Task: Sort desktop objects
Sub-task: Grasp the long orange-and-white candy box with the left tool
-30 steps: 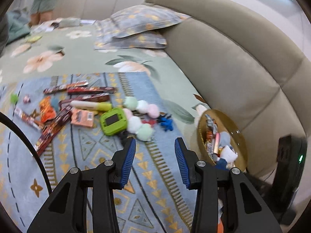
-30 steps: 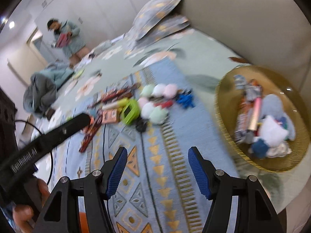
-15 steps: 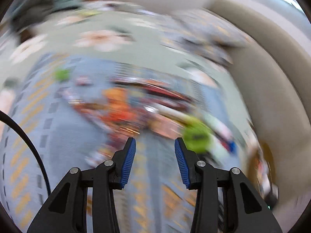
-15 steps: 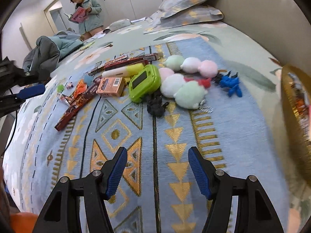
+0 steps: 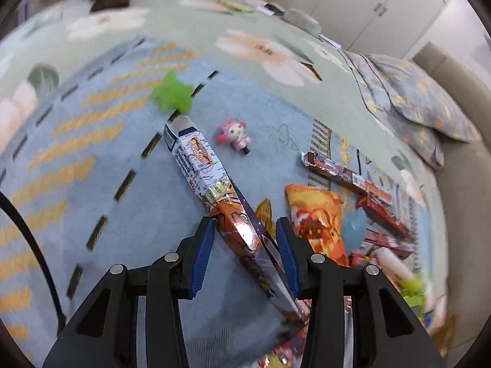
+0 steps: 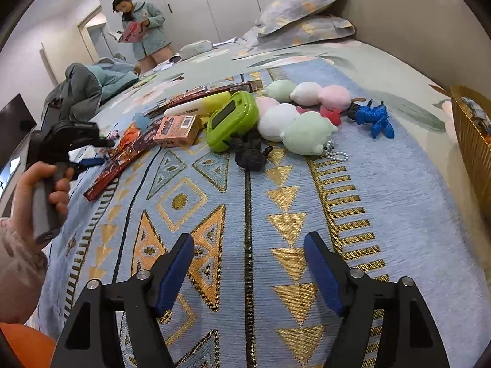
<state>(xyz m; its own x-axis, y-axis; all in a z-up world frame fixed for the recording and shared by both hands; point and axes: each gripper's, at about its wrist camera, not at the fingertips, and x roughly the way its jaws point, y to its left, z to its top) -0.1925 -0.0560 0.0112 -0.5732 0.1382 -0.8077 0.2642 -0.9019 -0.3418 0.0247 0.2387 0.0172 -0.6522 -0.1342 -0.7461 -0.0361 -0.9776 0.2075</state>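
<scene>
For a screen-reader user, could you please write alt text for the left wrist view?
The left gripper hangs open over a blue patterned rug, its jaws either side of a long shiny snack wrapper. Beyond lie a pink doll figure and a green star toy; more snack packets lie right.

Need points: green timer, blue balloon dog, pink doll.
green timer (image 6: 231, 118), right wrist view, on its top face beside the screen
blue balloon dog (image 6: 373, 116), right wrist view, on its body
pink doll (image 5: 233, 133), left wrist view, on its face
</scene>
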